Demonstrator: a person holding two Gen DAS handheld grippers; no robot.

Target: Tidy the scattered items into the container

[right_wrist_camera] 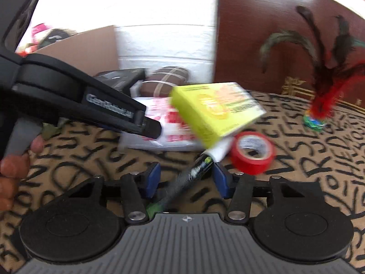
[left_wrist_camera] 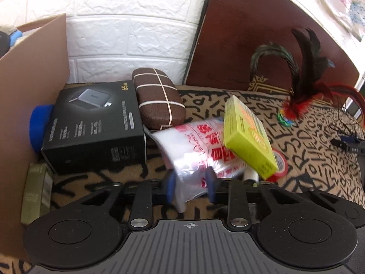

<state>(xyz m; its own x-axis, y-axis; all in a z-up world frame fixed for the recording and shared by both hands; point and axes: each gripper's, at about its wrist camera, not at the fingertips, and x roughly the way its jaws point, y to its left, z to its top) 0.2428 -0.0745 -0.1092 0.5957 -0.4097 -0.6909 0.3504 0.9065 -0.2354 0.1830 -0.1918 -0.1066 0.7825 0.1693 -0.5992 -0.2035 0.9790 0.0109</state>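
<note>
Black charger box (left_wrist_camera: 95, 123) marked "65W"; red-lettered plastic bag (left_wrist_camera: 198, 150) beside it.

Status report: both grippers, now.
Left gripper pinching the plastic bag. Right gripper open around the marker pen. Yellow-green box leaning over the bag and pen.

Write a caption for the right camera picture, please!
Right gripper straddles a marker beside red tape.
</note>
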